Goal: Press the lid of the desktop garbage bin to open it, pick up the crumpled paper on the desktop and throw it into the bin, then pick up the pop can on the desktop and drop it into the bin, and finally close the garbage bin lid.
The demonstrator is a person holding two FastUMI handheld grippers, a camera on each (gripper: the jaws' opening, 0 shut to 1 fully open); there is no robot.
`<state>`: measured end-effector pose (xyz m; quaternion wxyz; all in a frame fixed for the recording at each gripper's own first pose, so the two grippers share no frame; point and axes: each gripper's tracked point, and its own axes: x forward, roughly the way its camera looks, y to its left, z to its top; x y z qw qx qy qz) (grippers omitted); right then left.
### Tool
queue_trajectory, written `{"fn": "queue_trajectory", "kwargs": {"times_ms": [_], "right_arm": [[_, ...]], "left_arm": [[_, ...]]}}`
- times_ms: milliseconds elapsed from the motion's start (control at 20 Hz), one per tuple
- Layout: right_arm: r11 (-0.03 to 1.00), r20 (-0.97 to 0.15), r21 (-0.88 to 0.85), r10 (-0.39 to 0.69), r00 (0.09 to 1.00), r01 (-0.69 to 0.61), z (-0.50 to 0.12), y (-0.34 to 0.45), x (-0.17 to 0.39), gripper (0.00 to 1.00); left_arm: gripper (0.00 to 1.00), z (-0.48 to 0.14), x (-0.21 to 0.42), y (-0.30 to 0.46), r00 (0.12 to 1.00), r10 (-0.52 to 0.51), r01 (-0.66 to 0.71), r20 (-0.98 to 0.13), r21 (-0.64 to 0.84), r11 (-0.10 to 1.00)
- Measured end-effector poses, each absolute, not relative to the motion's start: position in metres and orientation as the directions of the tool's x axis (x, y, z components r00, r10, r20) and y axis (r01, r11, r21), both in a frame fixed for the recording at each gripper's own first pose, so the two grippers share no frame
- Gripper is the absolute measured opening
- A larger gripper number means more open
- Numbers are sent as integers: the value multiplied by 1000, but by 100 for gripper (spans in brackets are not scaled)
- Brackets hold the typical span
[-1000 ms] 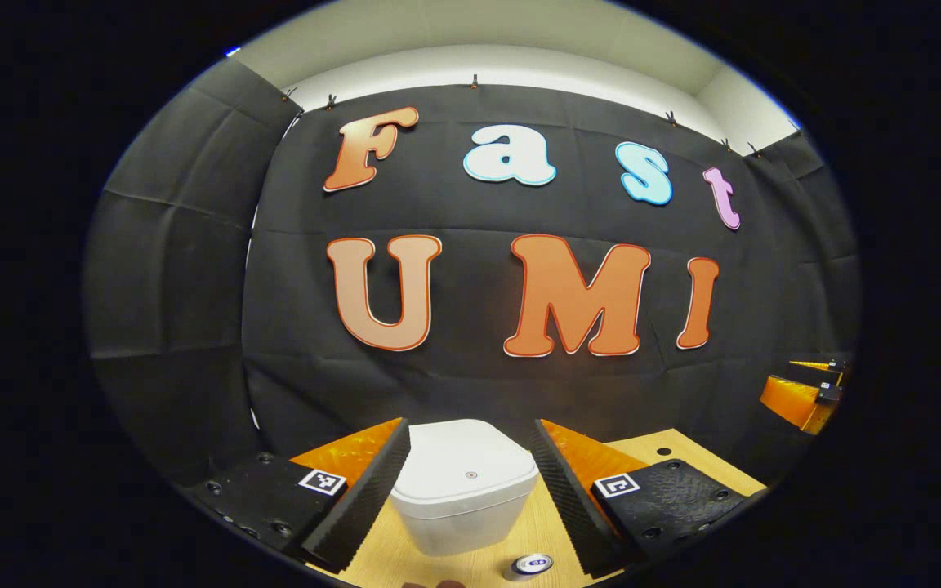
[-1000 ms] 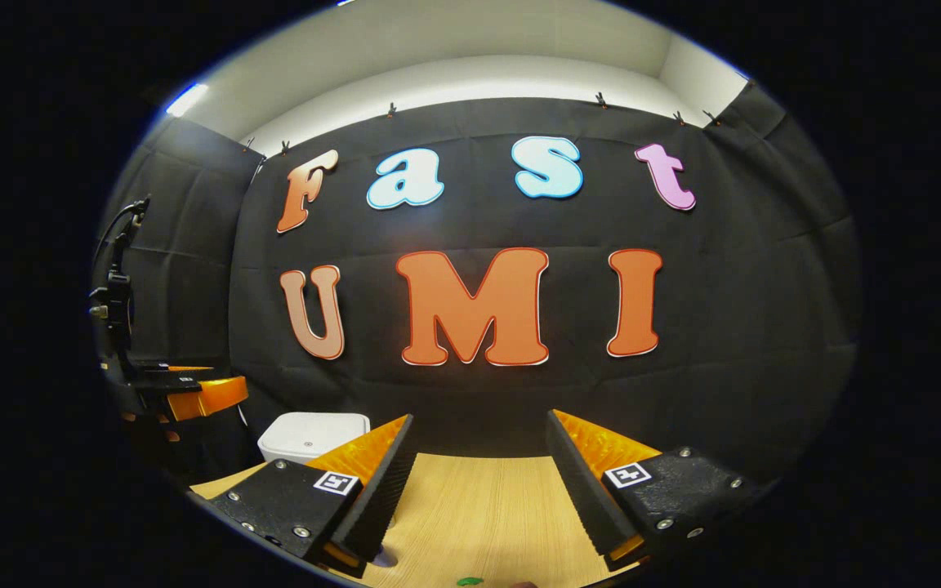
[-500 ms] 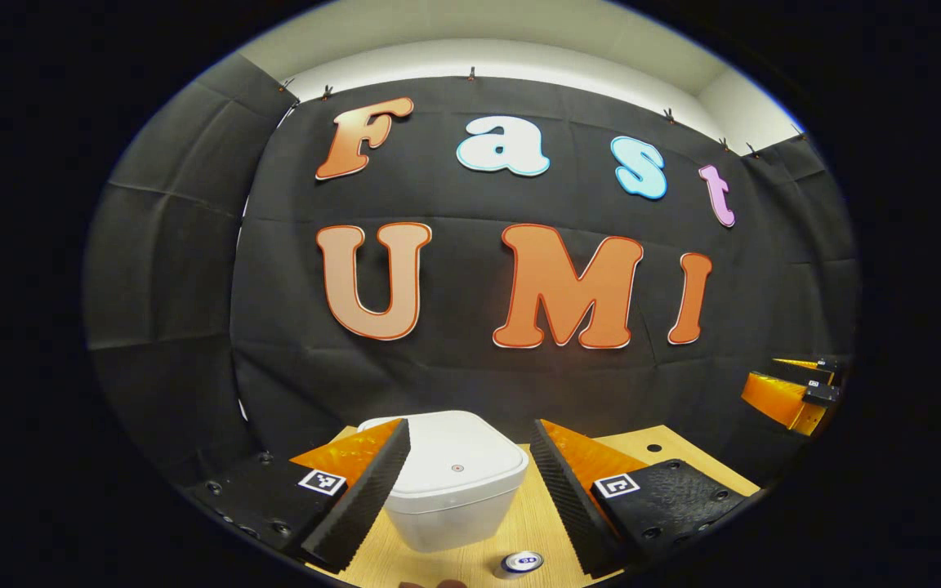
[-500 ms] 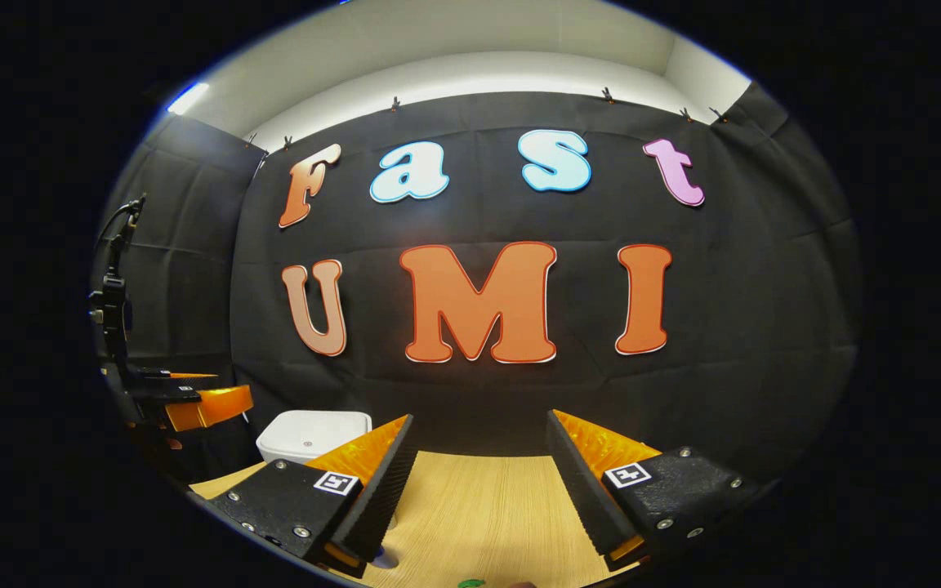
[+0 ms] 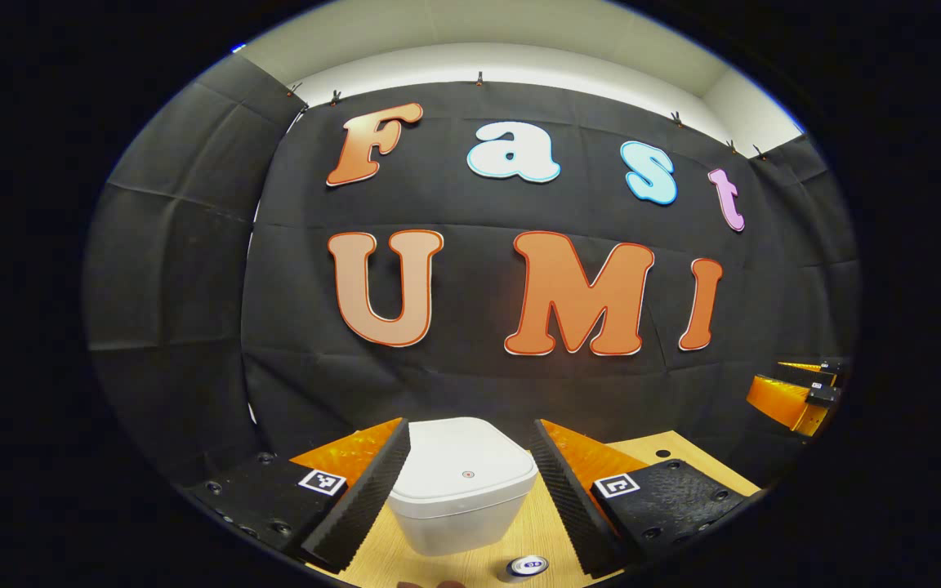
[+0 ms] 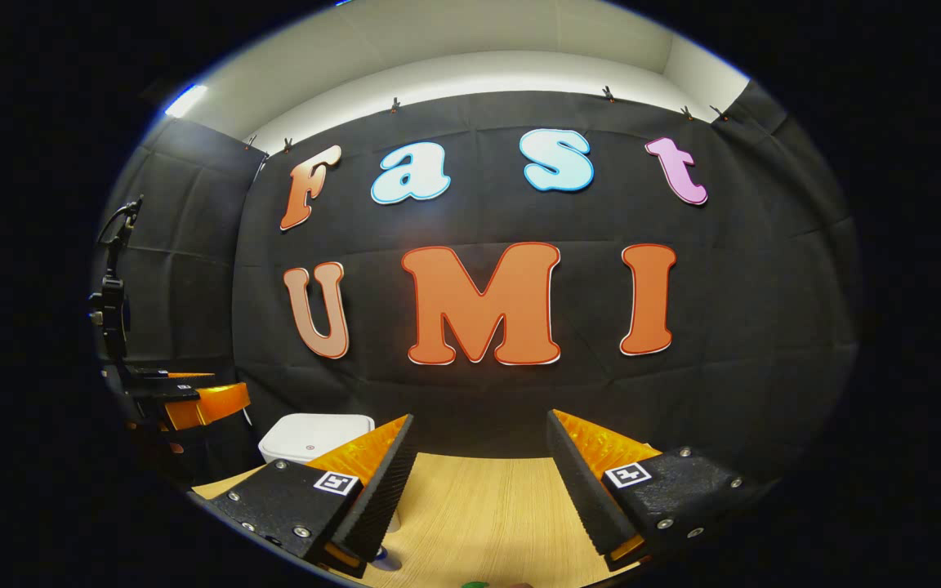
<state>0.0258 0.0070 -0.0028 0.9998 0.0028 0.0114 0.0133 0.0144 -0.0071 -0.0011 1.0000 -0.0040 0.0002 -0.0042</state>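
Left gripper view: your left gripper (image 5: 470, 482), wide open and empty, frames the shut bin (image 5: 458, 486) at bottom centre. Bring a finger down on its lid (image 5: 468, 467) next. Your right gripper (image 6: 479, 482) hangs open, empty too.

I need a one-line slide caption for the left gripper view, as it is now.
Open left gripper framing the closed white plastic bin on the wooden desk, pop can in front.

In the left gripper view, we see the pop can (image 5: 527, 565) cut off at the bottom edge. In the right gripper view, the bin (image 6: 313, 435) is partly hidden behind the right tool (image 6: 479, 482), and a small green thing (image 6: 474, 584) at the near counter (image 6: 479, 506) edge is too small to tell.
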Motion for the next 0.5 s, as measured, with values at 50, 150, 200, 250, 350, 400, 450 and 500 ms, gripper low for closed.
{"fn": "queue_trajectory", "kwargs": {"times_ms": [50,150,200,250,350,400,450,500], "right_arm": [[1000,-22,-1,23,1000,-23,-3,6,26,93],[1000,-26,-5,26,999,-26,-4,6,25,93],[1000,-26,-5,25,999,-25,-5,6,24,93],[1000,-25,-5,23,999,-23,-4,4,24,93],[1000,-26,-1,23,999,-23,-5,3,24,93],[1000,-25,2,24,999,-24,-5,3,24,93],[1000,-29,6,23,999,-23,-6,2,24,93],[1000,-31,8,23,999,-23,-7,2,25,94]], "left_arm": [[94,0,16,-7,1000,-8,8,-1,-8,1000],[94,0,18,-8,1000,-6,6,1,-7,1000],[94,-1,19,-9,1000,-9,9,1,-6,1000],[94,-1,20,-12,1000,-13,13,-1,-6,1000],[94,-3,21,-16,1000,-28,28,-6,-9,1000],[94,-4,22,-18,999,-31,31,-8,-10,999],[94,-4,22,-18,1000,-30,30,-10,-7,1000],[94,-4,22,-16,1000,-23,23,-10,0,1000]]}}
